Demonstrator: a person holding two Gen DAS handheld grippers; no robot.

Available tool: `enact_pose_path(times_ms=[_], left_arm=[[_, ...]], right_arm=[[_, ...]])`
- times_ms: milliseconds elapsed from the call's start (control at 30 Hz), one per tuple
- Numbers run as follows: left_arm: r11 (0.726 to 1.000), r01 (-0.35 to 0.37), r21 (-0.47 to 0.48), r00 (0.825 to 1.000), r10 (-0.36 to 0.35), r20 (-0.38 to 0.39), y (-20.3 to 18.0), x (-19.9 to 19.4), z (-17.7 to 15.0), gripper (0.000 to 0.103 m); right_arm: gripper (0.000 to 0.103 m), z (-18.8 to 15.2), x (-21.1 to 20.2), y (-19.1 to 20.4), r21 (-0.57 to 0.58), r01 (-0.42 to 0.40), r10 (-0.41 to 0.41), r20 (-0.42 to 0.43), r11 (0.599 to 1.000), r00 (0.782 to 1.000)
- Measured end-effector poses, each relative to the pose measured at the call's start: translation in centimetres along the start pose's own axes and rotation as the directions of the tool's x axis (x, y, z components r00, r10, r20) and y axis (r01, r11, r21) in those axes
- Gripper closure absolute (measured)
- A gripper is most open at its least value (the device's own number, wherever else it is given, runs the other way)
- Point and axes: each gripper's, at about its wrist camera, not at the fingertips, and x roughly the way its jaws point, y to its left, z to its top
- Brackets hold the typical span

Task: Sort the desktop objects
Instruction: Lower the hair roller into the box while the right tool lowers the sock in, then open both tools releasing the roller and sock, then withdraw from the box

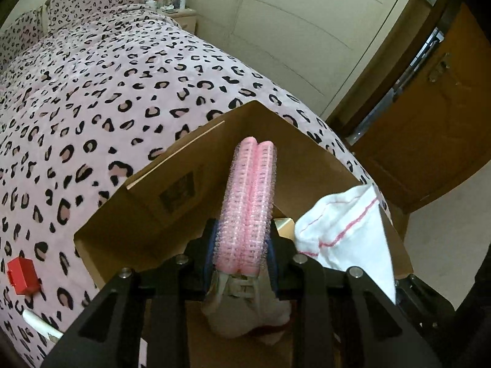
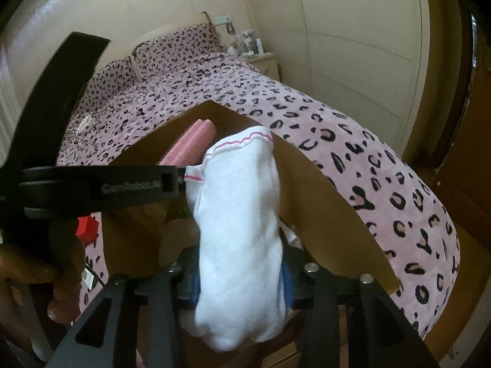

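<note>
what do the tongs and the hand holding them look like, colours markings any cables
Both tongs are matte black plastic with angular linkage arms, triangular cut-outs and silver round pivot bolts. The left tongs and right tongs have blue pads on the inner faces of their fingers. Seen from the right wrist, the left unit's side carries raised "GenRobot.ai" lettering, and a bare hand grips its handle; a thin black cable runs beside it. No sleeve shows.

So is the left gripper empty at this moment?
No, the left gripper is shut on a pair of pink hair rollers, held over the open cardboard box.

Pink hair rollers [image 1: 247, 205] and white sock [image 2: 239, 230] stand upright over cardboard box [image 1: 147, 190].
</note>
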Motion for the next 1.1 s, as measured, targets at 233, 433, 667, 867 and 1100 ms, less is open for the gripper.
enact_pose_path(times_ms=[233,433,667,867,1100], left_arm=[[1.0,0.002,-0.006,0.999,-0.002,0.052,0.0,-2.0,0.3,0.035],[1.0,-0.02,0.006,0.995,0.019,0.098,-0.1,-4.9,0.2,0.033],[0.999,-0.049,-0.004,0.987,0.049,0.154,0.5,-9.8,-1.7,0.029],[0.995,-0.089,-0.037,0.977,0.095,0.191,1.9,-13.8,-4.9,0.026],[0.978,-0.183,-0.104,0.958,0.201,0.206,5.4,-17.2,-11.3,0.019]], right_arm=[[0.056,0.3,-0.4,-0.4,0.03,-0.016,0.018,-0.044,0.999,0.999],[0.055,1.1,-2.6,-0.8,0.088,-0.07,0.071,-0.013,0.994,0.997],[0.055,1.6,-6.0,0.3,0.07,-0.091,0.087,0.049,0.993,0.995],[0.055,1.2,-8.0,3.0,0.017,-0.119,0.117,0.06,0.993,0.991],[0.055,-0.9,-8.6,7.3,-0.072,-0.176,0.179,0.044,0.982,0.983]])
